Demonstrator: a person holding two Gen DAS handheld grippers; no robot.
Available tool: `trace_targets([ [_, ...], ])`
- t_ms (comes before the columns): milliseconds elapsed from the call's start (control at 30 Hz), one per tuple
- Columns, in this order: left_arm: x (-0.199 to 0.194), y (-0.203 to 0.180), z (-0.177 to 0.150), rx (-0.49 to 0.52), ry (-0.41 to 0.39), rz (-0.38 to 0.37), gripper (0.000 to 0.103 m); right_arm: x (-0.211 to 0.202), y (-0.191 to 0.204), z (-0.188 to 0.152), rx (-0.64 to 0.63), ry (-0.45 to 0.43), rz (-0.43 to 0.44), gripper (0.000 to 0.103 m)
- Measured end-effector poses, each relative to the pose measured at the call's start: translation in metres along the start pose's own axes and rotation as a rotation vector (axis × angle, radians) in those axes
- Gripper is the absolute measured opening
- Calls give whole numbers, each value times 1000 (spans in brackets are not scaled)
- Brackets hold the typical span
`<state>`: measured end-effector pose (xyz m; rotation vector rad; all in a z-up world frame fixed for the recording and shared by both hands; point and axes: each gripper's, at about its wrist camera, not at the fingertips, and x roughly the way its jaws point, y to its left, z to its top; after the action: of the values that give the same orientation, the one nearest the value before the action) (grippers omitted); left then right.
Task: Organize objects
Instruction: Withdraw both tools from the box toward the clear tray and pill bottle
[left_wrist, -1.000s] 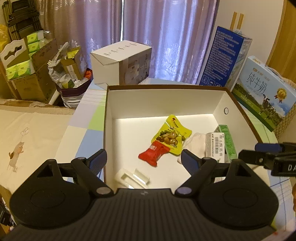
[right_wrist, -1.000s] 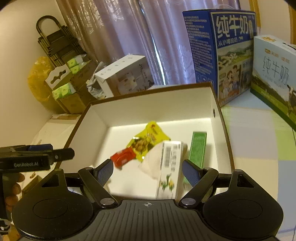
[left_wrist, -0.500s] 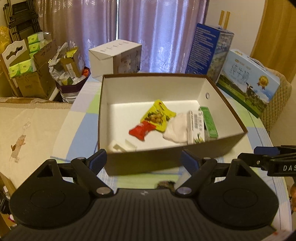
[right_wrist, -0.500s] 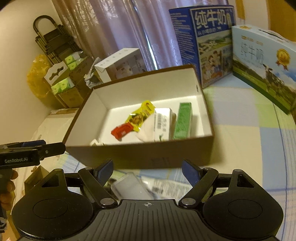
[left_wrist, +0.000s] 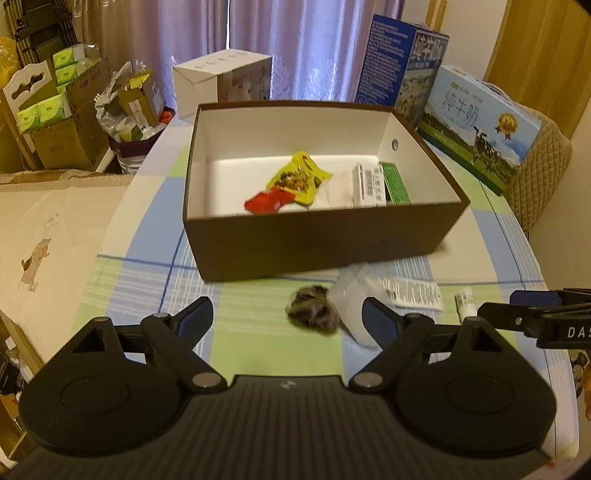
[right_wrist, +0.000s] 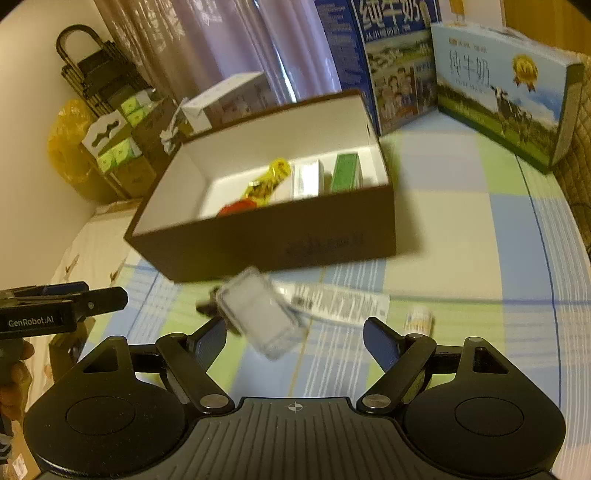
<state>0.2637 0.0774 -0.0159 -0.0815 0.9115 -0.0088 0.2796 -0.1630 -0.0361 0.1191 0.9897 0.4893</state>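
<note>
A brown box (left_wrist: 317, 243) with a white inside stands on the checked tablecloth. In it lie a yellow snack packet (left_wrist: 299, 177), a red packet (left_wrist: 266, 201), a white barcoded carton (left_wrist: 369, 184) and a green carton (left_wrist: 395, 182). On the cloth in front of the box lie a dark fuzzy clump (left_wrist: 312, 312), a clear plastic case (right_wrist: 258, 314), a flat barcoded packet (right_wrist: 340, 302) and a small tube (right_wrist: 419, 319). My left gripper (left_wrist: 286, 314) hangs open above the clump. My right gripper (right_wrist: 293, 334) is open with nothing between its fingers, just short of the case.
Two blue milk cartons (left_wrist: 476, 118) stand at the back right of the table, a white carton (left_wrist: 225, 77) behind the box. Cardboard boxes with green tissue packs (left_wrist: 55, 110) fill the far left. A cream cloth (left_wrist: 48, 240) lies left of the table, a quilted chair (left_wrist: 543, 170) right.
Both grippers have drawn back from over the box, which now sits farther off. The loose things on the cloth in front of it have come into view. Both jaws stay open.
</note>
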Motion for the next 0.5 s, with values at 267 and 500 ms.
trace_targets([
  [267, -2, -11, -27, 13, 48, -3, 85, 0, 1, -32, -5, 63, -13, 79],
  [500, -3, -21, -41, 32, 76, -9, 85, -2, -2, -50, 6, 93, -29, 79],
])
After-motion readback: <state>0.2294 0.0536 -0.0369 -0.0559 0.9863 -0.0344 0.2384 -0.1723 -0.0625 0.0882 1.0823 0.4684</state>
